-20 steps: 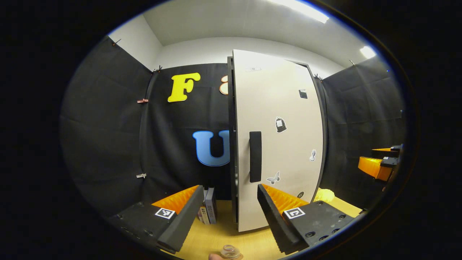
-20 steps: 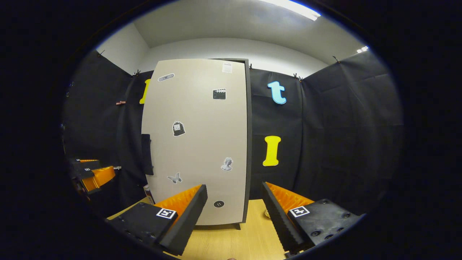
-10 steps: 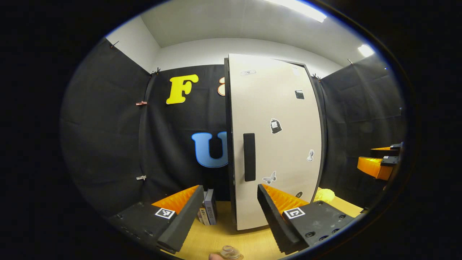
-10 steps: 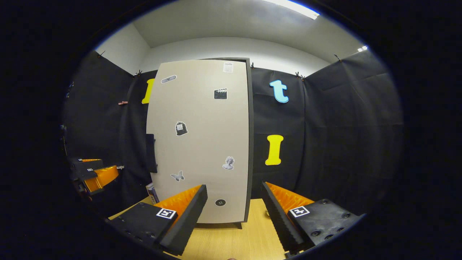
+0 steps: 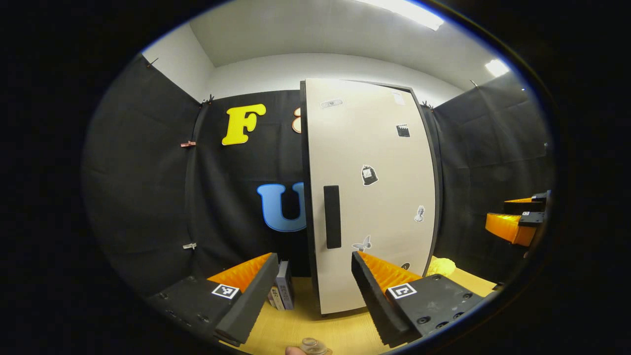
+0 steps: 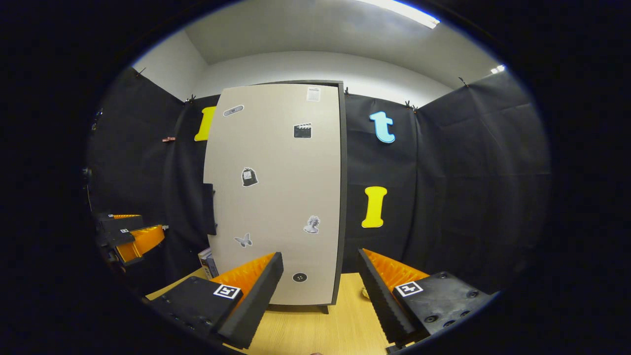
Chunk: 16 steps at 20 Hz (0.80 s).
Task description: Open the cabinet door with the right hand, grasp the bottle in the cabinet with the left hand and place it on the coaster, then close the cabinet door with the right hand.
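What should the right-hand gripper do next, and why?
Probably ease the right gripper forward to press the cabinet door flush. The door looks nearly shut, with a dark edge showing beside its handle, and the gripper hangs open, short of it.

Bright ceiling strip light, sharp focus, fisheye-bent edges.

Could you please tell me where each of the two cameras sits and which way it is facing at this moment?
Left gripper view: rides the left gripper, facing the cabinet door and its handle; own open fingers below, right gripper at far right.
Right gripper view: rides the right gripper, facing the door squarely; own open fingers below, left gripper at far left.
Shared: door, wooden table.
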Tool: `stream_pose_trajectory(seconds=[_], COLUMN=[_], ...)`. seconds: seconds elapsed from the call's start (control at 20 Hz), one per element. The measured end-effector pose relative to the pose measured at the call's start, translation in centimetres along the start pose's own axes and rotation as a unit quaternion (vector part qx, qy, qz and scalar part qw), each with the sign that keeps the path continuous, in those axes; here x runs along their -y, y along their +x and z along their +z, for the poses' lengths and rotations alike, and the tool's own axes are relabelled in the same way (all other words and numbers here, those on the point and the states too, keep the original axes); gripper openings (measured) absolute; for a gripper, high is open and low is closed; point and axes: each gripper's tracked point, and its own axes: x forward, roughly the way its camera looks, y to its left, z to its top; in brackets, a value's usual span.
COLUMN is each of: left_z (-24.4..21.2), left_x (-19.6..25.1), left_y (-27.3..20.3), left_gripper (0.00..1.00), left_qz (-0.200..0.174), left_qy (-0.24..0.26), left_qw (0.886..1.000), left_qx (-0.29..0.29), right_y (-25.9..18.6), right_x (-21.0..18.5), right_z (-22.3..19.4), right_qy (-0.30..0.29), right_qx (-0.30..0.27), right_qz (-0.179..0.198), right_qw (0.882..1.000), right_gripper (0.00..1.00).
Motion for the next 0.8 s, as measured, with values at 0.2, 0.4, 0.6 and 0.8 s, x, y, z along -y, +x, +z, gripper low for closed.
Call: stream_pose_trajectory(seconds=[0.2,0.4,0.6,0.8], left_z=[0.28,0.54,0.44,0.51], left_x=[0.22,0.55,0.71,0.63], left_y=[0.22,0.28,0.43,0.58], left_gripper=[0.94,0.94,0.93,0.94], left_qz=[-0.004,-0.009,-0.010,-0.009], left_qy=[0.002,0.002,0.001,0.001], left_qw=[1.000,1.000,1.000,1.000], left_qx=[0.003,0.007,0.006,0.007], right_y=[0.15,0.41,0.57,0.74], right_x=[-0.08,0.05,0.05,0.15], right_z=[0.21,0.18,0.15,0.11], right_qy=[0.000,0.002,0.002,0.002], right_qx=[0.004,0.004,0.005,0.006], right_qz=[0.000,-0.002,-0.002,-0.003], right_qw=[1.000,1.000,1.000,1.000], right_gripper=[0.98,0.98,0.98,0.98])
